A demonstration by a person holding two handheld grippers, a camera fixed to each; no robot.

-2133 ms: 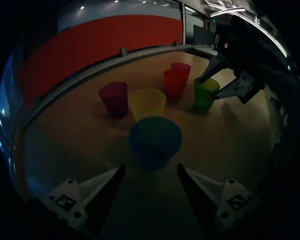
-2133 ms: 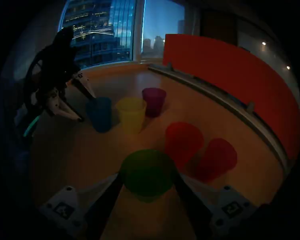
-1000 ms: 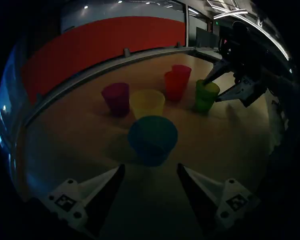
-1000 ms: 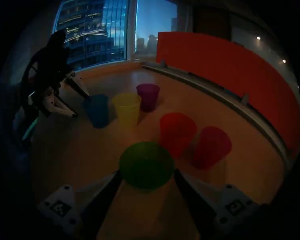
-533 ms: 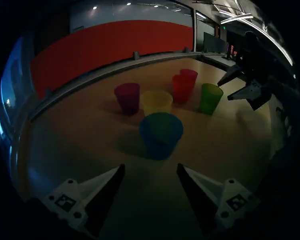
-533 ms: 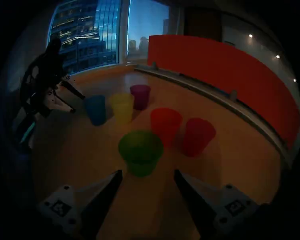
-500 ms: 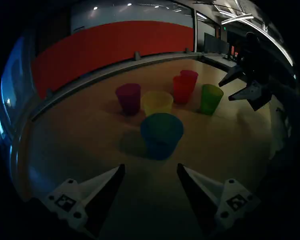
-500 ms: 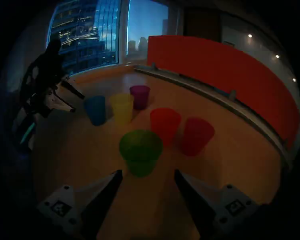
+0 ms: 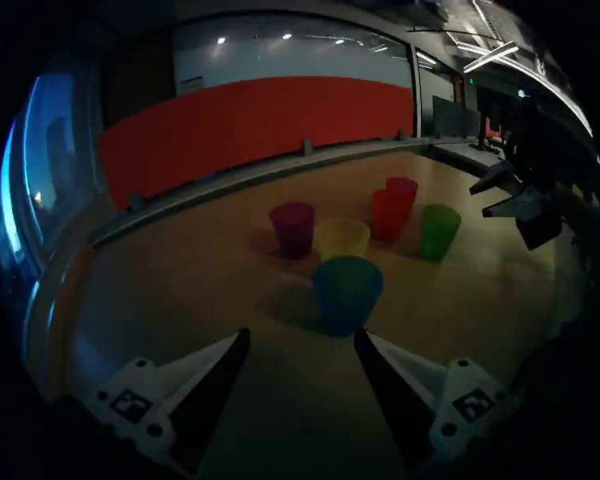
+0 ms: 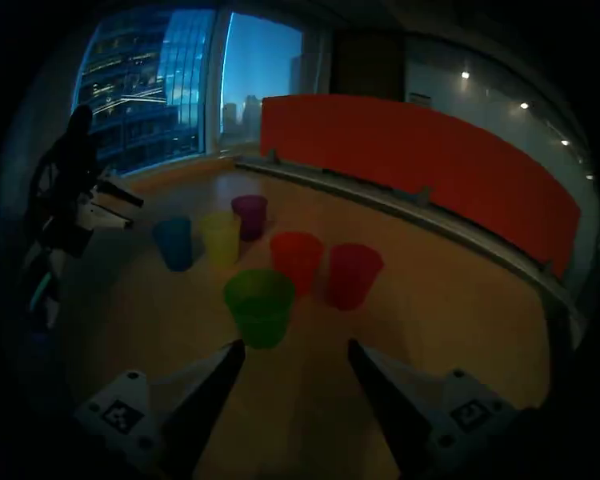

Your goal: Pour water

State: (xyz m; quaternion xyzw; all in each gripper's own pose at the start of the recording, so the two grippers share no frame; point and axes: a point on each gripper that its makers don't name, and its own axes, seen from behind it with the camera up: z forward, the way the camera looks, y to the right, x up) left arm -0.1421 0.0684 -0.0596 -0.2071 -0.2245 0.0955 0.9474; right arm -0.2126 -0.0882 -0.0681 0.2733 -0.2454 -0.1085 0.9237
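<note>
Several coloured cups stand on a wooden table (image 9: pixel 188 264). In the left gripper view a blue cup (image 9: pixel 347 294) stands just ahead of my open left gripper (image 9: pixel 300 352), with yellow (image 9: pixel 342 238), purple (image 9: pixel 292 229), red (image 9: pixel 388 214), pink (image 9: pixel 402 190) and green (image 9: pixel 438 231) cups behind. The right gripper (image 9: pixel 504 196) hangs open at far right. In the right gripper view the green cup (image 10: pixel 259 307) stands ahead of my open right gripper (image 10: pixel 294 360); red (image 10: pixel 297 259), pink (image 10: pixel 353 275), yellow (image 10: pixel 220 238), blue (image 10: pixel 174 243) and purple (image 10: pixel 250 216) cups lie beyond. The left gripper (image 10: pixel 112 208) shows at far left.
A red partition (image 9: pixel 252 128) runs along the table's far edge, with a rail at its foot. Large windows (image 10: pixel 140 96) face a city at dusk. The room is dim. Bare tabletop lies around the cup cluster.
Both grippers have drawn back from the cups and risen; the right gripper let go of the green cup. The cups look smaller and farther away.
</note>
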